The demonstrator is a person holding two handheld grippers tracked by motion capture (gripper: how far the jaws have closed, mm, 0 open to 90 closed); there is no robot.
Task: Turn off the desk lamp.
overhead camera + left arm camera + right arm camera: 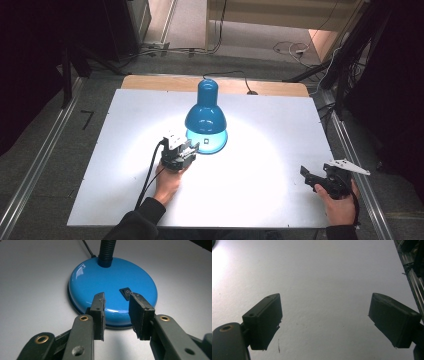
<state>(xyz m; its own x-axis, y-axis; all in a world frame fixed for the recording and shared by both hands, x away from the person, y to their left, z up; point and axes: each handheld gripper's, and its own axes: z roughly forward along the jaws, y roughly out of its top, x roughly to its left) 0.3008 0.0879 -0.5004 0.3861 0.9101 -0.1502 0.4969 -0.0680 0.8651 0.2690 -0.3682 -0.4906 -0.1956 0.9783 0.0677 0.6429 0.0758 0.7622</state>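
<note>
A blue desk lamp (206, 117) stands lit at the middle of the white table (280, 130), its shade bent down over its round base (112, 287). A black rocker switch (126, 293) sits on the base's near side. My left gripper (194, 146) is at the base's front edge; in the left gripper view it (116, 297) is open a little, its right jaw tip just beside the switch, with nothing between the jaws. My right gripper (306, 176) rests near the table's right front corner, wide open (325, 298) over bare tabletop.
The lamp's black ribbed neck (107, 250) rises from the back of the base, and its cord (240, 75) runs off the far table edge. Metal rails (355, 165) flank the table on both sides. Dark stands and loose cables (295, 49) lie on the floor beyond.
</note>
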